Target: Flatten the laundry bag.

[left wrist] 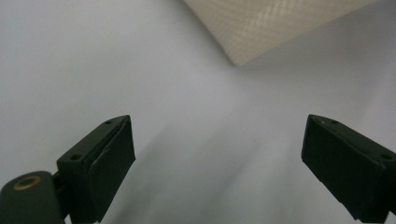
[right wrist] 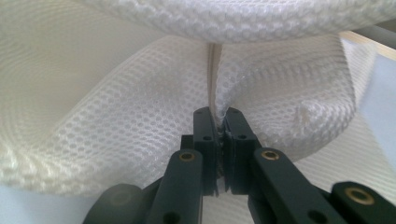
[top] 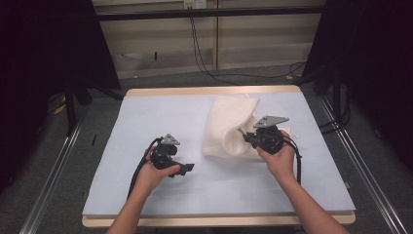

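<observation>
Right gripper (right wrist: 218, 128) up close: jaws pinched tight on an edge of the white mesh bag (right wrist: 140, 107), with what looks like a seam or zipper strip rising straight up from between the fingertips. Mesh billows to both sides of the fingers and folds over above them.

High view: mesh bag (top: 226, 127) lies crumpled on the pale blue mat (top: 146, 126), right gripper (top: 248, 138) at its right edge, part of the fabric lifted off the mat.

Left gripper (left wrist: 217, 149): jaws spread wide, nothing between them, only bare mat. One bag corner (left wrist: 261, 28) sits ahead of the fingertips, well apart. In the high view the left gripper (top: 187, 168) hovers low over the mat, left of the bag.

Judgement: early stage. One edge is secured; second grasp not made, bag not yet spread, opened or folded. Left still has to close the gap to the bag.
</observation>
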`<state>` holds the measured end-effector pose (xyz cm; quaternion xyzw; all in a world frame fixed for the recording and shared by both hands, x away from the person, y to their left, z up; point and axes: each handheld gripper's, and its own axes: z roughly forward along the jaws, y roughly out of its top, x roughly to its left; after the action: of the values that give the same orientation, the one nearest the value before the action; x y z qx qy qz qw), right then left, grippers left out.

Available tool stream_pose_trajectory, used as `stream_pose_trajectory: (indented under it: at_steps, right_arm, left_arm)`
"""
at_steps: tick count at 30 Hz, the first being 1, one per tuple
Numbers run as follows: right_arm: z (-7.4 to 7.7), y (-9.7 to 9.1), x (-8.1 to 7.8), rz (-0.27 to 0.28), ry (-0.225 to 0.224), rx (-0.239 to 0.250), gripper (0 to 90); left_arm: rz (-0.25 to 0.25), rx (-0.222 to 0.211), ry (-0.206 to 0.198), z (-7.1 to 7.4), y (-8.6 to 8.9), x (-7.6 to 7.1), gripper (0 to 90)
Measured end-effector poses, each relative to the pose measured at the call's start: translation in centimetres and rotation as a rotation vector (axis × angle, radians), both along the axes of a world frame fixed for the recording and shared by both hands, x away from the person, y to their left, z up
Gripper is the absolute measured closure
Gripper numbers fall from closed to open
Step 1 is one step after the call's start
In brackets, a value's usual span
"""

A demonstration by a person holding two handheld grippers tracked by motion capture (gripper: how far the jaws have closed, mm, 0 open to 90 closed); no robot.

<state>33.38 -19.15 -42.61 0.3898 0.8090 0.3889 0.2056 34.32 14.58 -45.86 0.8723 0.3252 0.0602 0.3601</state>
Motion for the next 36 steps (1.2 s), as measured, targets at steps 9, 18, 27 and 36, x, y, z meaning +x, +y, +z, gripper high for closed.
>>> stream_pose_trajectory:
  at_steps: [9,18,27,36]
  right_arm:
    - [-0.4,2.2,0.3,0.041,0.019,0.018,85.0]
    - [-0.2,3.4,0.4,0.071,0.027,0.049,84.5]
    - [-0.7,3.2,0.5,0.066,0.053,0.102,73.7]
    - [-0.4,1.8,0.0,0.057,0.084,0.088,45.4]
  left_arm:
    - [-0.015,-0.032,-0.038,0.6,-1.6,0.1,8.5]
    - [-0.035,-0.025,-0.152,1.4,-3.2,0.0,20.9]
    - [0.077,-0.048,-0.138,1.4,-2.3,0.8,61.1]
    - [0.145,-0.025,-0.116,0.7,-0.6,1.4,66.3]
